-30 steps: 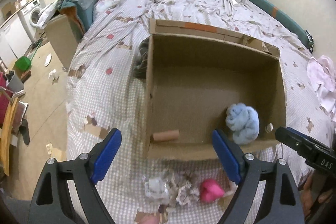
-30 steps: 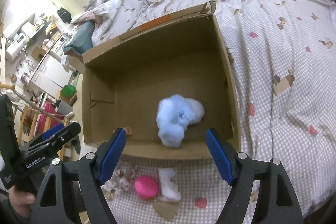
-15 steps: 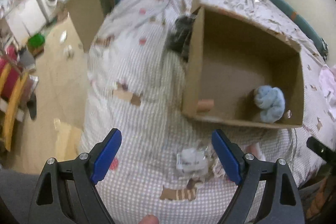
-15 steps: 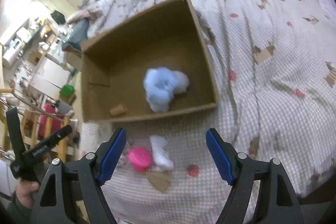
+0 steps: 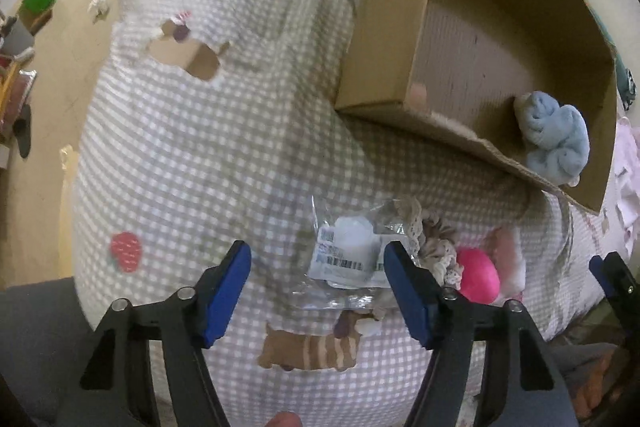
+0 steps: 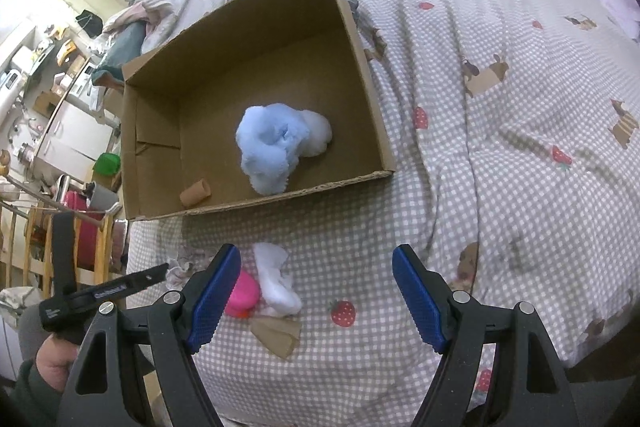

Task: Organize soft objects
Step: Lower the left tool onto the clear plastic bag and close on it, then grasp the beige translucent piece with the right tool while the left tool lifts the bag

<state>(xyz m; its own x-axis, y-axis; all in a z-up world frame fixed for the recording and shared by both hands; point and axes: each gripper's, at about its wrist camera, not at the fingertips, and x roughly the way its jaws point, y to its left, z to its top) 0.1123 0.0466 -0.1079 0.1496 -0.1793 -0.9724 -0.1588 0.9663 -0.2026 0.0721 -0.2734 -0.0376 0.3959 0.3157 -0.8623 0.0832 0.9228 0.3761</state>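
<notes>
Left gripper (image 5: 316,291) over the clear plastic packet (image 5: 346,259) on the checked bedspread (image 5: 200,155), jaws part open and closing, the packet between them but not yet pinched; nothing held. Right gripper (image 6: 316,297) wide apart and empty, above the quilt just in front of the cardboard box (image 6: 356,39).

Soft things left to gather, all in a cluster just before the box's near wall: the packet with a pale pad inside, a crumpled lace-trimmed cloth (image 5: 434,247) touching its right edge, a pink ball (image 5: 478,275) beside that, and a white fluffy piece (image 6: 276,283) next to the ball. Already in the box: a pale blue plush bundle (image 6: 272,147) and a small tan roll (image 6: 196,191).

Step in hand, by the look of it — pinching the packet for a lift into the box. To do it well:
- Centre on the thick pad rather than the loose film; film alone likely to slip out.
- Right-hand pad sits very close to the lace cloth — shift slightly left to avoid catching both.
- Press down into the quilt only lightly, otherwise bedspread fabric liable to bunch between the pads.
- Close fully, check the pads bite, then lift straight up.
- Clear the near wall of the box before release, dropping into the bare floor left of the blue bundle.
</notes>
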